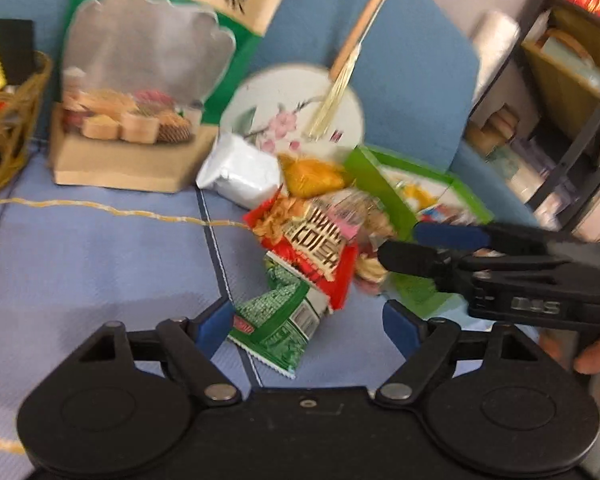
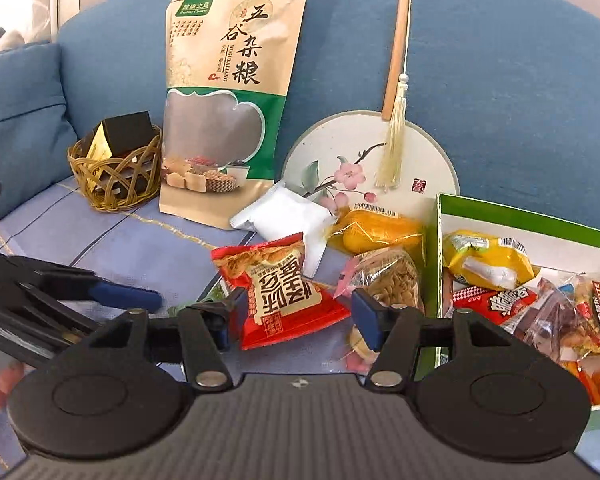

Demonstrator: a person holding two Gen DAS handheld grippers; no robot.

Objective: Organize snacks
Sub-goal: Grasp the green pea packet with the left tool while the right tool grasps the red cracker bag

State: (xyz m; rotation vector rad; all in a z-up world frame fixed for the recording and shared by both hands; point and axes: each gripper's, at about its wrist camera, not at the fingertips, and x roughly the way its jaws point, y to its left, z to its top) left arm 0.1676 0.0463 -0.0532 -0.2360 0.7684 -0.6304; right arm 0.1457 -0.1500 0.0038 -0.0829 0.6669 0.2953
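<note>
A loose heap of snack packets is spread on the blue sofa seat point(image 2: 100, 240), and the green box point(image 2: 520, 216) is taken here as the landmark. Inside the box, several packets are already piled, a yellow packet point(image 2: 488, 260) uppermost at its rear. Just outside its left wall, an orange-yellow packet point(image 2: 376, 228) and a clear packet of biscuits point(image 2: 388, 276) are laid, and a white pouch point(image 2: 284, 216) is found farther left. The red packet point(image 2: 284, 288) is seen left of the box, between the fingers of the right gripper point(image 2: 298, 316), whose jaws are held wide apart; the pads are not seen to press on it. A green packet point(image 1: 280, 320) is partly covered by the red one and lies between the jaws of the left gripper point(image 1: 304, 320), which are likewise spread wide with nothing clamped. Well left of the box, a tall grain pouch point(image 2: 228, 100) is propped against the backrest, with a wicker basket point(image 2: 116, 176) beside it. A round fan point(image 2: 372, 160) is leaned behind the heap.
</note>
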